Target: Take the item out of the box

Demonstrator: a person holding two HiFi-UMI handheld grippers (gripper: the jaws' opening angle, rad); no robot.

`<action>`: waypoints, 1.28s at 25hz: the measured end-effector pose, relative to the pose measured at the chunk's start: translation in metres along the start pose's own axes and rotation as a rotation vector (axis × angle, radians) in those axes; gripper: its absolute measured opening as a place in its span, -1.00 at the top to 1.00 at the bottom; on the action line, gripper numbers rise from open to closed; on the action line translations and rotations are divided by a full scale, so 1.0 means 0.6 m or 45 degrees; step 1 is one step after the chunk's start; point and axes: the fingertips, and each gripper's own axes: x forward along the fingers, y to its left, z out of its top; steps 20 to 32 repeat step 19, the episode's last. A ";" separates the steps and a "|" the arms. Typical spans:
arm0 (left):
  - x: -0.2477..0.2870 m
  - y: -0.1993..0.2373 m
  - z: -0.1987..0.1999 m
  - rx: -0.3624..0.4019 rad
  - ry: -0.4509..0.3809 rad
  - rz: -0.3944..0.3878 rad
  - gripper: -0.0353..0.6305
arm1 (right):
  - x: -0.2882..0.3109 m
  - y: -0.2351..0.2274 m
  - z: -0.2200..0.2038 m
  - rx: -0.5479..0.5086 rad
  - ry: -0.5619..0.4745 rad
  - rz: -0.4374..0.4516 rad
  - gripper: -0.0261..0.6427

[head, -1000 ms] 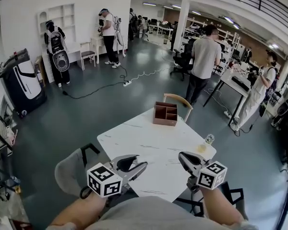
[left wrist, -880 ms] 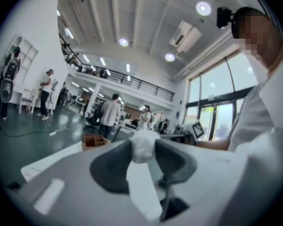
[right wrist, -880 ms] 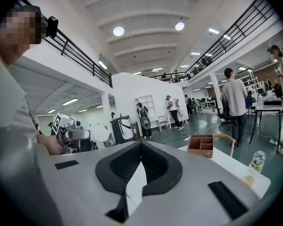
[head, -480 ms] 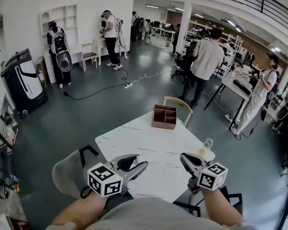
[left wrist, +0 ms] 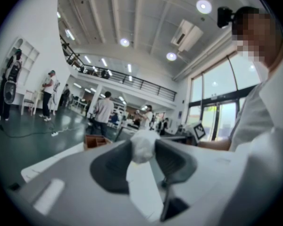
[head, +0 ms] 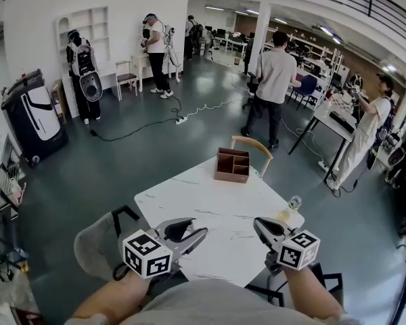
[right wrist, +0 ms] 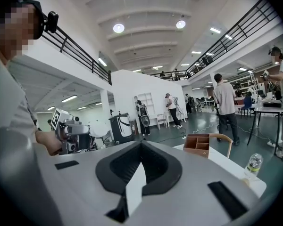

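Head view: big open hall, dark green floor [head: 122, 161], several people standing well beyond the work area, the nearest one in a grey shirt [head: 274, 80] past the far end of the table. White marble-pattern table [head: 210, 202] sits centre frame. A wooden-backed chair [head: 252, 143] is at the far end and a grey chair [head: 98, 242] is at the near left corner.

The wooden box [head: 232, 162] has open compartments and stands upright on the far end of the table, just in front of the wooden-backed chair. Can't see into the compartments from this angle.

Left gripper [head: 203, 233] hovers over the near left edge of the table, pointing toward the middle. Right gripper [head: 256, 223] hovers over the near right edge, also angled inward. Both are well apart from the box.

A clear bottle [head: 294, 204] stands at the right edge of the table, near the right gripper and apart from it.

Left gripper view: the jaws are clamped on a white crumpled wad [left wrist: 142, 149], pinched right at the tips, with the jaws held apart by its width. So the item is out of the box, held off the tabletop at the near end.

Right gripper view: the jaws are closed tip to tip with nothing between them. The box and bottle show ahead on the table.
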 end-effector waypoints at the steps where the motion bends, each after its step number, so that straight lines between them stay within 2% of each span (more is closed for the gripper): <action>1: 0.000 0.000 0.000 -0.001 0.001 0.000 0.40 | 0.000 0.000 0.000 0.001 0.002 0.000 0.90; 32: 0.003 -0.005 0.003 0.002 0.009 -0.011 0.40 | -0.006 -0.001 0.000 -0.007 0.010 -0.004 0.90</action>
